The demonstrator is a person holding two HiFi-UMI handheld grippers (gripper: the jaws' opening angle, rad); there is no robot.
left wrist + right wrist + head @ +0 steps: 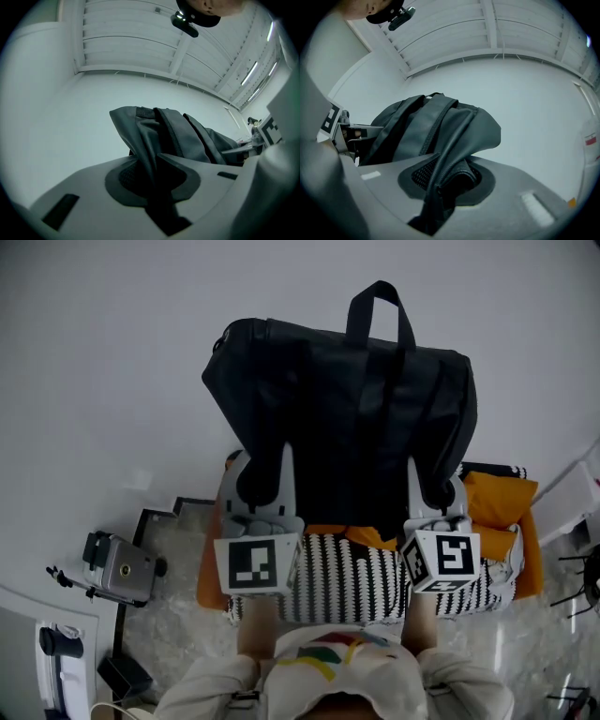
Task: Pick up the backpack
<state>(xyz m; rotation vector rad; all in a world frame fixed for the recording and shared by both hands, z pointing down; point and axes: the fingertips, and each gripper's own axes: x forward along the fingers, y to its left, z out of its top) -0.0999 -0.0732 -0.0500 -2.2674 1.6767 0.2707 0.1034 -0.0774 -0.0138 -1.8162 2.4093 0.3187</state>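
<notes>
Presently we logged one black backpack point(347, 418), seemingly closed, contents unseen; left gripper point(263, 470) and right gripper point(437, 489) each clamped its fabric.

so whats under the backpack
A black-and-white striped cushion and orange cushions show below the backpack, held by the left claw and right claw. The rest beneath is hidden by it.

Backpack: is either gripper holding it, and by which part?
Both: left gripper and right gripper each clamp the backpack by fabric at its near edge.
</notes>
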